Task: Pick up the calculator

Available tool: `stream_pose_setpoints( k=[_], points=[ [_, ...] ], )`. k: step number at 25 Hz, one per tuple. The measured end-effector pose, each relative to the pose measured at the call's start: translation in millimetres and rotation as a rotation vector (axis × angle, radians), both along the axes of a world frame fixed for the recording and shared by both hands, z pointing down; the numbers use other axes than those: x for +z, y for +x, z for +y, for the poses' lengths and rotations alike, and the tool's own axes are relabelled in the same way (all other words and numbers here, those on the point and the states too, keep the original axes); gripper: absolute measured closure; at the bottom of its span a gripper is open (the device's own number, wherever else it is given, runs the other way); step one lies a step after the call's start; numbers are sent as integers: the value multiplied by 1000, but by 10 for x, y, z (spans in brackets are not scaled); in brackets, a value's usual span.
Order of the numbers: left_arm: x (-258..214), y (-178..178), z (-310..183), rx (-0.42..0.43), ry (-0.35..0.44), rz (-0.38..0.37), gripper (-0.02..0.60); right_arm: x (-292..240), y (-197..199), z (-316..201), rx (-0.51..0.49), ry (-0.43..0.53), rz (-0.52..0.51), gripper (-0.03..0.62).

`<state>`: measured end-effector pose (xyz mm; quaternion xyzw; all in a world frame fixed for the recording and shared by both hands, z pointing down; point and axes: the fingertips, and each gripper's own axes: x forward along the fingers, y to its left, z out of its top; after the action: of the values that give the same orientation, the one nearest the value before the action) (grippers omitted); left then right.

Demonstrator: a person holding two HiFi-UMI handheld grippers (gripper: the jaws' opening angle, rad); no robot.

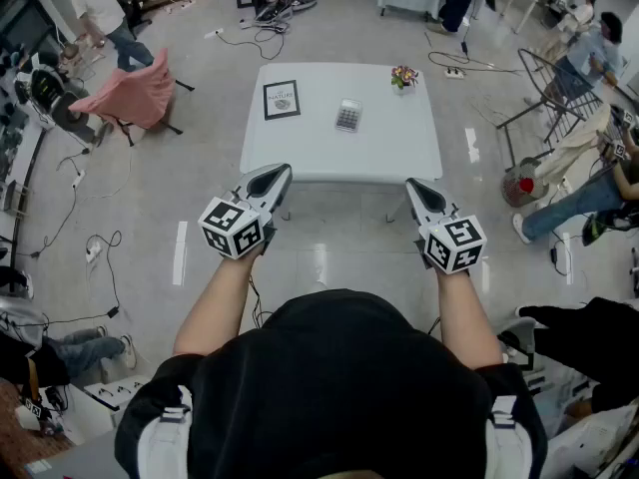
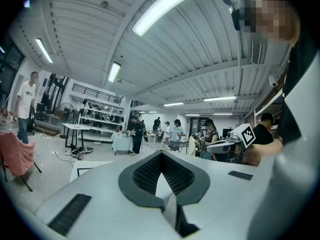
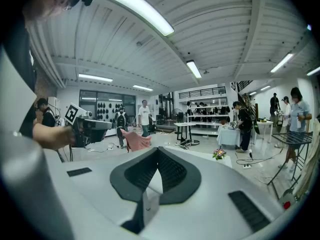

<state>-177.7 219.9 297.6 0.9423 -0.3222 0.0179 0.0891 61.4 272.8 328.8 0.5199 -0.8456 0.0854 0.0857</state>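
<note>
A grey calculator [image 1: 347, 116] lies flat near the middle of the white table [image 1: 329, 158], out of sight in both gripper views. My left gripper [image 1: 281, 172] hovers just short of the table's near edge on the left side, jaws together with nothing between them. My right gripper [image 1: 412, 185] is level with it at the near right corner, also shut and empty. In the left gripper view the left gripper [image 2: 161, 155] has its dark pads meeting. The right gripper [image 3: 158, 150] looks the same in its own view. Both point toward the table.
A black-framed picture [image 1: 282, 100] lies left of the calculator and a small flower pot [image 1: 403, 77] stands at the far right corner. A pink-draped chair [image 1: 135, 93] is left of the table, a metal folding chair [image 1: 554, 98] to its right. Cables cross the floor and several people stand around.
</note>
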Motion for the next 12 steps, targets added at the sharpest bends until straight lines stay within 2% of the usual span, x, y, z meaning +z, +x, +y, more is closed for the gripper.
stream_pose_setpoints(
  k=[7, 12],
  points=[
    [14, -53, -25, 8, -18, 3, 565, -55, -123, -84, 3, 4, -14, 588],
    [32, -99, -114, 13, -27, -5, 565, -86, -158, -178, 25, 3, -82, 586]
  ],
)
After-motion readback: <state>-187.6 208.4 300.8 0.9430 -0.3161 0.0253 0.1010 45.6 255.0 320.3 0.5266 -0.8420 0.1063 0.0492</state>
